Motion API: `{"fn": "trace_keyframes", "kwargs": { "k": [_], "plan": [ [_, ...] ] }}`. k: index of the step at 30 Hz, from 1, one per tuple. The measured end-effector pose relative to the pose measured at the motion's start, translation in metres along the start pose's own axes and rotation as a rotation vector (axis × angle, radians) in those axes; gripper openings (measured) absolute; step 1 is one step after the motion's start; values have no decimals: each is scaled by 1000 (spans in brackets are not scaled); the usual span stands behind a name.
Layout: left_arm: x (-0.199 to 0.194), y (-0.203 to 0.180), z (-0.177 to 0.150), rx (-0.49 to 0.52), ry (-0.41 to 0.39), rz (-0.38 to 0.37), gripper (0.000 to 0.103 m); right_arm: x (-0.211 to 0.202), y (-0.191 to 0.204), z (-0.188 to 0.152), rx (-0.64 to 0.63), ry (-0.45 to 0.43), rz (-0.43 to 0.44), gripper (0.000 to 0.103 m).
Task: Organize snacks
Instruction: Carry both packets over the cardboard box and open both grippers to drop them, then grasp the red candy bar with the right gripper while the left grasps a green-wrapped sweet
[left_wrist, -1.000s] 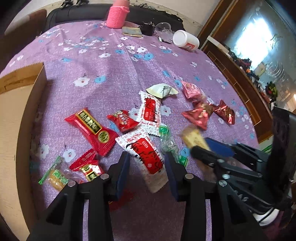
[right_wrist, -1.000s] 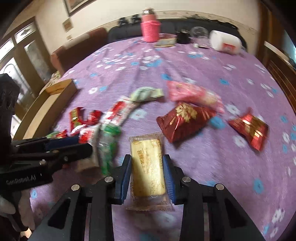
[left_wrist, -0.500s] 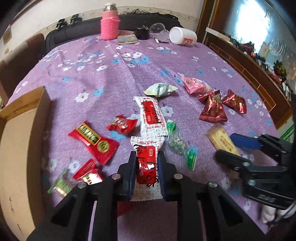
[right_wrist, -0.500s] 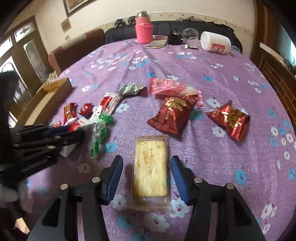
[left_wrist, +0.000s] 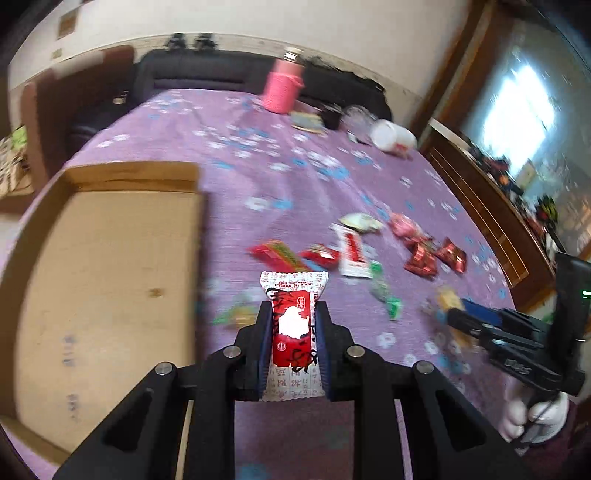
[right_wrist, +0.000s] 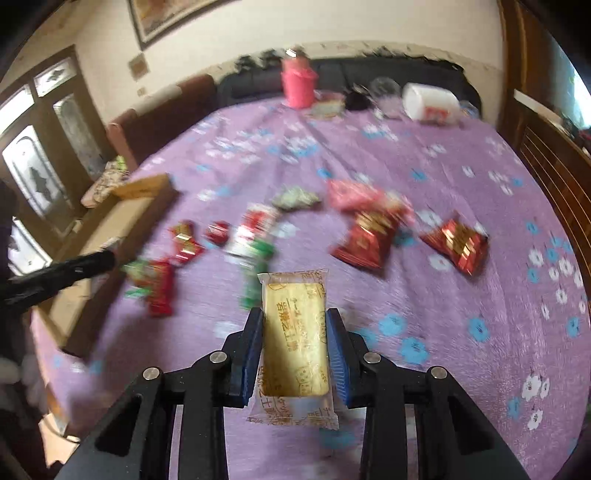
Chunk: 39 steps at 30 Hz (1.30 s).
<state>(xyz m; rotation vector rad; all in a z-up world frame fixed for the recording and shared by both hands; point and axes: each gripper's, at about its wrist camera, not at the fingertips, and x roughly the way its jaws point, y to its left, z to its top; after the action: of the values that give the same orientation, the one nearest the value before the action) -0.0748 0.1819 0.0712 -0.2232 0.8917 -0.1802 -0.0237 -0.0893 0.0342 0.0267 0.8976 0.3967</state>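
My left gripper (left_wrist: 293, 314) is shut on a red-and-white snack packet (left_wrist: 293, 332) and holds it above the purple cloth, just right of the open cardboard box (left_wrist: 99, 280). My right gripper (right_wrist: 295, 328) is shut on a yellow biscuit packet (right_wrist: 295, 343), lifted off the table. Several loose snacks lie mid-table: red packets (right_wrist: 369, 236) (right_wrist: 456, 242), a pink one (right_wrist: 354, 194), a pale green one (right_wrist: 295, 197). The right gripper also shows in the left wrist view (left_wrist: 454, 314). The left gripper's finger (right_wrist: 74, 264) shows over the box in the right wrist view.
A pink cup (left_wrist: 282, 90), a white jar on its side (left_wrist: 393, 136) and small dark items stand at the table's far edge. A dark sofa (right_wrist: 369, 77) is behind. A wooden rail (left_wrist: 480, 206) runs along the right.
My left gripper lifted the red-and-white packet and swung left toward the box. My right gripper closed on the yellow biscuit packet and lifted it.
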Motion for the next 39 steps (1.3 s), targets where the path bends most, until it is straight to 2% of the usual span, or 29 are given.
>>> {"fn": "trace_keyframes", "kwargs": {
  "k": [5,8,11,16,23,27,29,31,32,34,37,39],
  "plan": [
    [-23,53,-3,-92,-48,73,21,-7,59,20,-55,-15,137,36],
    [-35,82,-10,-134,-64,127,21,7,103,31,-85,16,247,36],
    [-43,110,-18,-175,-74,167,21,26,145,39,-119,55,322,37],
    [-49,150,-27,-236,-75,220,21,64,211,41,-179,126,376,37],
    [-57,177,-36,-276,-76,227,21,116,260,31,-213,226,379,37],
    [-58,183,-40,-293,-73,219,23,124,272,30,-240,217,349,38],
    [-59,184,-41,-302,-76,203,32,127,273,32,-249,214,352,38],
    [-62,183,-40,-306,-87,199,45,120,272,34,-253,196,359,38],
    [-66,182,-39,-308,-100,194,47,110,269,37,-250,172,365,38],
    [-73,182,-37,-316,-125,177,54,88,250,46,-228,108,366,39],
    [-86,179,-33,-336,-164,155,71,65,204,56,-160,38,311,47],
    [-92,170,-30,-321,-192,113,72,60,174,58,-128,22,248,48]
  ]
}}
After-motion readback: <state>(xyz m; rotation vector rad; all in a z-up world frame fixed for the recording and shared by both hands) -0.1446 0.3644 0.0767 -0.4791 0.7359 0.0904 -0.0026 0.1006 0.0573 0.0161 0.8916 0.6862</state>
